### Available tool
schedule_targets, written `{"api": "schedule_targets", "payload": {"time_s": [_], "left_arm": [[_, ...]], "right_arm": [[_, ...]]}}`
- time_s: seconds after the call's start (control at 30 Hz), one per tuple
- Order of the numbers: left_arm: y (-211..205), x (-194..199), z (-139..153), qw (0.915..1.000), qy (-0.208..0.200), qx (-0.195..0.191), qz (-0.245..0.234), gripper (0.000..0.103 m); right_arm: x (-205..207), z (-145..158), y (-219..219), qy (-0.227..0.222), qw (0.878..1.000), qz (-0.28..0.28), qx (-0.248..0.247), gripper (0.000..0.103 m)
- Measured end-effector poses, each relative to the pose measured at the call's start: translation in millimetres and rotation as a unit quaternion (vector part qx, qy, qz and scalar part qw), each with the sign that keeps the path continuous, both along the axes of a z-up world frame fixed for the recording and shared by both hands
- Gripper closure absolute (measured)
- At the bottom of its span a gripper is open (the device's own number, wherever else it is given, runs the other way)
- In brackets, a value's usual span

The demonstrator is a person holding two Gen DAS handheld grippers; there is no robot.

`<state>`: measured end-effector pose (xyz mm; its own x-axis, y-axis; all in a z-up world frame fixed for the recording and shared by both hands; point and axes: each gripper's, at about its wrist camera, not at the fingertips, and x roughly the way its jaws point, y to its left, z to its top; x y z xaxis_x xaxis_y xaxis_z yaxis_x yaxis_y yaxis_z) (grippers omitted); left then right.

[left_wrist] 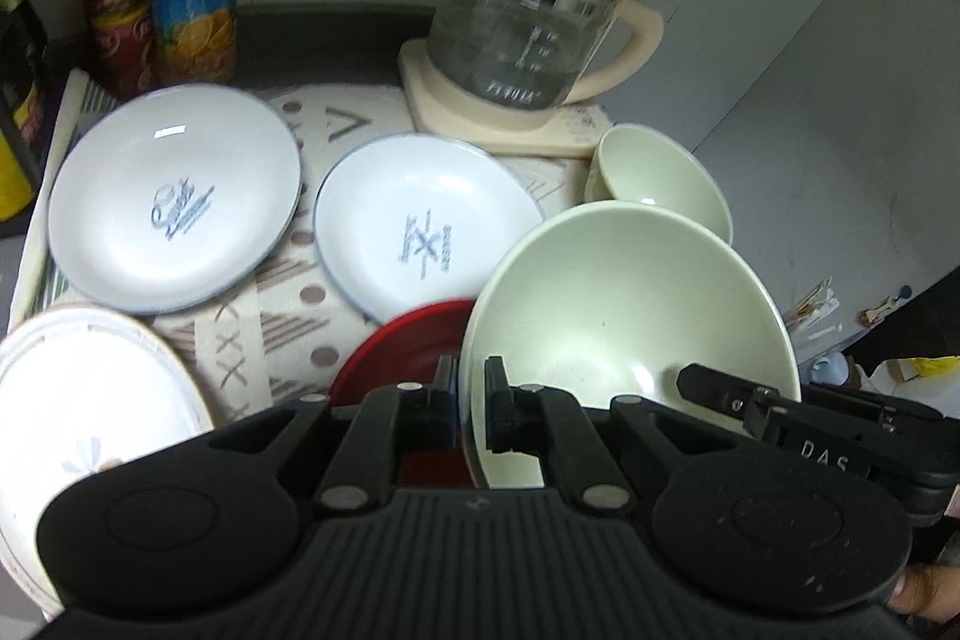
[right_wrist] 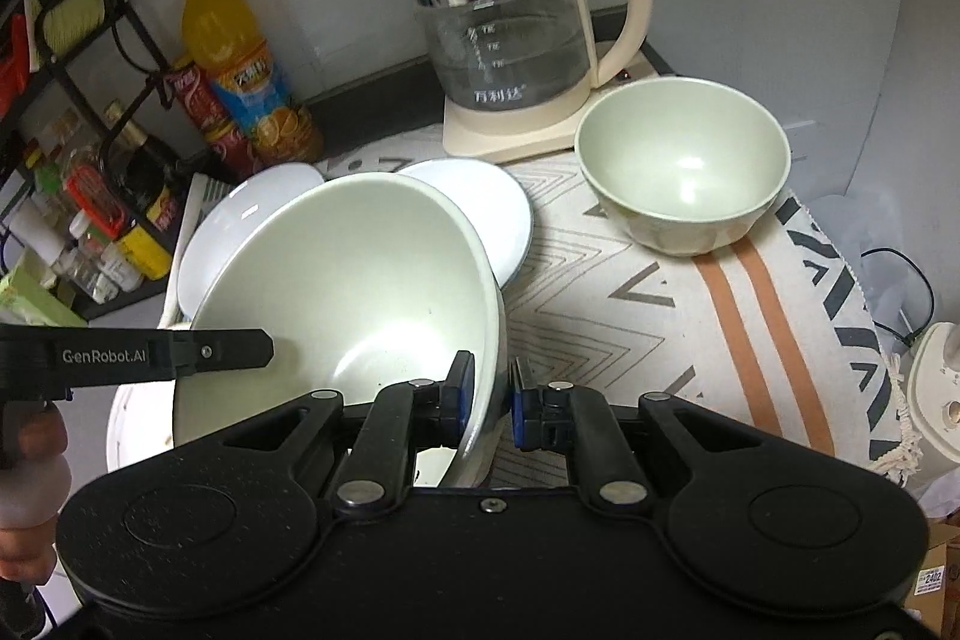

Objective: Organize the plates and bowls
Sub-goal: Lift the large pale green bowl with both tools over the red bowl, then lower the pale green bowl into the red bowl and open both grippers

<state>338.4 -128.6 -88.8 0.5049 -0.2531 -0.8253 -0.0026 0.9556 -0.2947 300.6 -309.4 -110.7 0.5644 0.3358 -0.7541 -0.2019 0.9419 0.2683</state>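
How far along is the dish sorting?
Nothing looks stacked yet. In hand: both the left gripper and right gripper clamp the large pale green bowl. Left: small pale green bowl, two blue-rimmed white plates, red plate.

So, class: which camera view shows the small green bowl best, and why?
The right wrist view: the small green bowl stands whole and unobstructed beside the kettle. In the left wrist view, the large green bowl hides part of it.

"GenRobot.AI" stands in white on the left gripper, left of the kettle. The kettle's glass carries "万利达". A box far right of it shows "2402".
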Motion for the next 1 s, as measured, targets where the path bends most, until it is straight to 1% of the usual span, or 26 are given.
{"api": "schedule_targets", "payload": {"time_s": [0.1, 0.3, 0.4, 0.53, 0.63, 0.67, 0.77, 0.8, 0.9, 1.0], "left_arm": [[-2, -5, -9, 1.0, 0.008, 0.003, 0.0, 0.099], [5, -8, -15, 0.9995, 0.016, -0.001, 0.027, 0.098], [9, -7, -22, 0.9991, 0.026, 0.0, 0.032, 0.098], [12, -9, -33, 0.9987, 0.037, 0.009, 0.036, 0.098], [17, -8, -39, 0.998, 0.044, 0.004, 0.045, 0.098], [17, -7, -40, 0.9975, 0.05, 0.008, 0.049, 0.098], [18, -5, -42, 0.9966, 0.055, 0.024, 0.056, 0.095], [19, -5, -43, 0.9966, 0.054, 0.029, 0.055, 0.095], [22, -3, -47, 0.9963, 0.059, 0.027, 0.056, 0.095], [19, -1, -43, 0.9963, 0.064, 0.038, 0.043, 0.095]], "right_arm": [[1, -4, -1, 0.009, 1.0, 0.007, 0.002, 0.09], [7, -9, 6, 0.016, 0.999, 0.03, 0.0, 0.088], [10, -17, 13, 0.027, 0.999, 0.042, -0.009, 0.088], [10, -24, 23, 0.03, 0.998, 0.058, -0.025, 0.088], [13, -24, 27, 0.023, 0.997, 0.067, -0.034, 0.086], [15, -23, 28, 0.025, 0.997, 0.069, -0.033, 0.085], [20, -22, 32, 0.021, 0.995, 0.085, -0.046, 0.084], [21, -23, 35, 0.015, 0.994, 0.093, -0.052, 0.084], [23, -23, 38, 0.004, 0.992, 0.108, -0.062, 0.084], [25, -24, 36, 0.005, 0.993, 0.107, -0.055, 0.084]]}}
